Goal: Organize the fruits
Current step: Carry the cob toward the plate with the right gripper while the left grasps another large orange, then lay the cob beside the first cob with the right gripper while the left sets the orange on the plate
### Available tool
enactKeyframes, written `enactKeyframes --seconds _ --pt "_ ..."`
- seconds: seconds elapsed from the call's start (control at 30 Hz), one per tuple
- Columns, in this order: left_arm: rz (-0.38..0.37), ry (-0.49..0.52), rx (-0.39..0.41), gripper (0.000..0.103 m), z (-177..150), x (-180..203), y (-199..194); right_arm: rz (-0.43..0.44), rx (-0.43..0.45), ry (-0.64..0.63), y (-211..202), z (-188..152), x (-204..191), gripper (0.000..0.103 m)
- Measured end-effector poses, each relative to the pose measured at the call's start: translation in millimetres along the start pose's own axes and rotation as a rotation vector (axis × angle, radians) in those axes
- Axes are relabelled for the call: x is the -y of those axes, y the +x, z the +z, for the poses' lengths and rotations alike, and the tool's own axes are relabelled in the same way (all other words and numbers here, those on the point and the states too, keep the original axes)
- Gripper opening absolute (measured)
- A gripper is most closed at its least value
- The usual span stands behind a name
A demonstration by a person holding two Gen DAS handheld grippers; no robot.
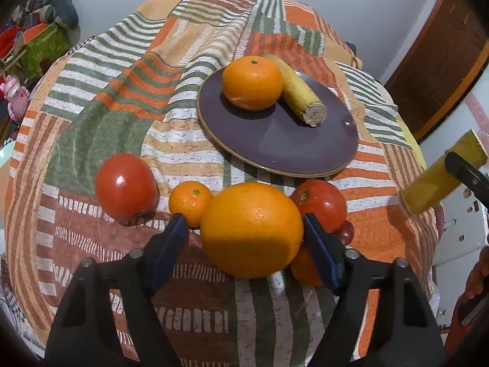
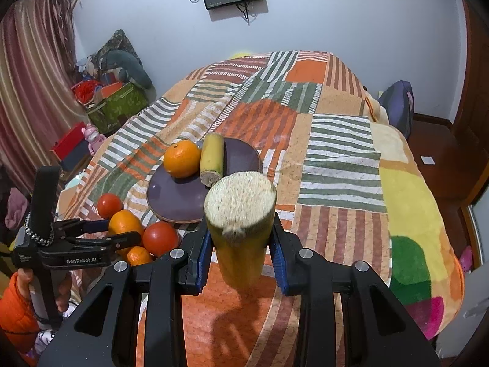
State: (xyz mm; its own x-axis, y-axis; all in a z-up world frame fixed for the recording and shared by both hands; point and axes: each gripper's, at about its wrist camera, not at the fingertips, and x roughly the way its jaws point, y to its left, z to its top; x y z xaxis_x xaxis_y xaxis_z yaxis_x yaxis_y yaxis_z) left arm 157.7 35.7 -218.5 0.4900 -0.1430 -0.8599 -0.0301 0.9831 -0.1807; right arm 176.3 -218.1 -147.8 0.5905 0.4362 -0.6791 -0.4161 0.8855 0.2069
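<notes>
A purple plate (image 1: 284, 150) on the patchwork cloth holds an orange (image 1: 252, 82) and a cut banana piece (image 1: 301, 93). My left gripper (image 1: 244, 229) is open around a large orange (image 1: 252, 229) that rests on the cloth; the right pad touches it, the left pad stands apart. Beside it lie a small mandarin (image 1: 191, 202), a tomato (image 1: 125, 188) on the left and another tomato (image 1: 322, 203) on the right. My right gripper (image 2: 241, 244) is shut on a second banana piece (image 2: 240, 214), held in the air right of the plate (image 2: 171, 195); it also shows in the left wrist view (image 1: 440, 177).
The cloth-covered table (image 2: 330, 153) drops off at the right toward a wooden floor. Boxes and toys (image 2: 113, 101) stand on the floor at the left by a curtain. A grape-sized red fruit (image 1: 347, 232) lies behind my left gripper's right finger.
</notes>
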Motion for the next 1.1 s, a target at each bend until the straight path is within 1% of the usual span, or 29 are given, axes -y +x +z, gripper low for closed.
enactKeyframes --seconds 0.03,0.13,0.27,0.53,0.7,0.87,1.1 --pt "-0.007 0.012 -0.001 0.066 0 2 -1 0.002 0.000 0.002 0 0 0 0.031" --pt "0.006 0.030 0.001 0.066 0 6 -1 0.009 0.002 0.001 0 2 -1 0.031" --pt "-0.007 0.016 0.000 0.066 2 3 -5 0.011 0.009 -0.012 -1 4 -4 0.031" --pt "-0.017 0.019 0.086 0.066 20 3 -32 0.018 0.023 -0.027 1 15 -7 0.031" --pt "-0.022 0.037 0.123 0.066 37 8 -38 0.024 0.026 -0.043 8 23 -11 0.031" --pt "-0.026 0.058 0.131 0.066 52 14 -31 0.030 0.017 -0.061 19 31 -13 0.031" --pt "-0.037 0.092 0.102 0.066 66 22 -8 0.050 -0.017 -0.078 45 44 -15 0.031"
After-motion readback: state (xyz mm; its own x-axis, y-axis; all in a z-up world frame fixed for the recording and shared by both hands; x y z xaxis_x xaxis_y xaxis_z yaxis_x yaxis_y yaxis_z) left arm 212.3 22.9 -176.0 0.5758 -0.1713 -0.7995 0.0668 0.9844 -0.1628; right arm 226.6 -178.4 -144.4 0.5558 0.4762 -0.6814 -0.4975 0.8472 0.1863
